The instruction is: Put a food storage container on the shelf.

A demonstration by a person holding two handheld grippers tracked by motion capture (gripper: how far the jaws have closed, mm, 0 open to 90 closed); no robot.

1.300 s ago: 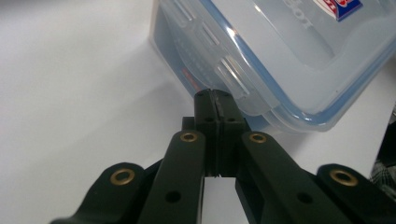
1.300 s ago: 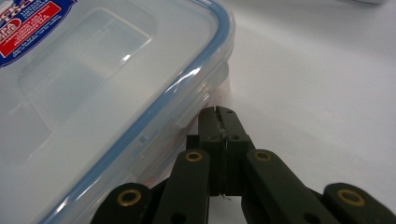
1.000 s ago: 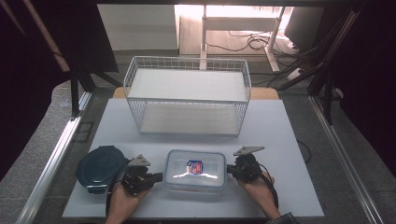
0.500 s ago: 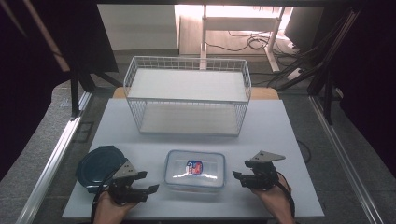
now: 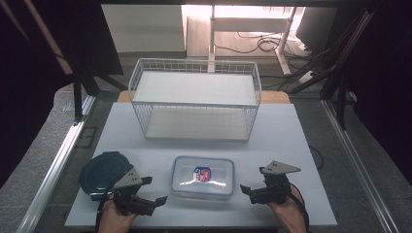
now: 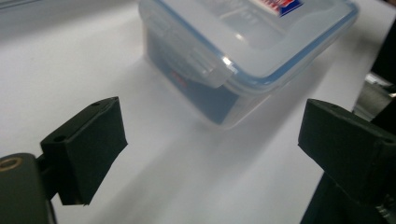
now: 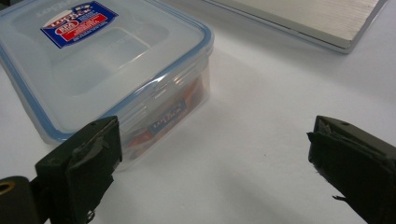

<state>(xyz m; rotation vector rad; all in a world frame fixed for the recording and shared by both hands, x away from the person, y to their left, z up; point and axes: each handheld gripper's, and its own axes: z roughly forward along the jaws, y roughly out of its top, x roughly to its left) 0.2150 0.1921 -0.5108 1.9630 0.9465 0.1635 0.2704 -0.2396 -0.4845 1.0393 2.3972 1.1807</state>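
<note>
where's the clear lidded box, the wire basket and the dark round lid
clear lidded box (image 5: 202,177), high view, middle of its lid
wire basket (image 5: 194,104), high view, front top rim
dark round lid (image 5: 102,167), high view, its top face

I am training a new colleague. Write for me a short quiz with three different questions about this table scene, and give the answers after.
1. True or false: the left gripper is shut on the clear container.
2. What is behind the container? A) wire basket B) kettle C) toolbox
3. Fill in: the dark blue round lid lies to the container's ____ in the high view.

Key: 1 false, both it and the right gripper are open, jaws just opened, nothing between them. 2 A. 3 left.
</note>
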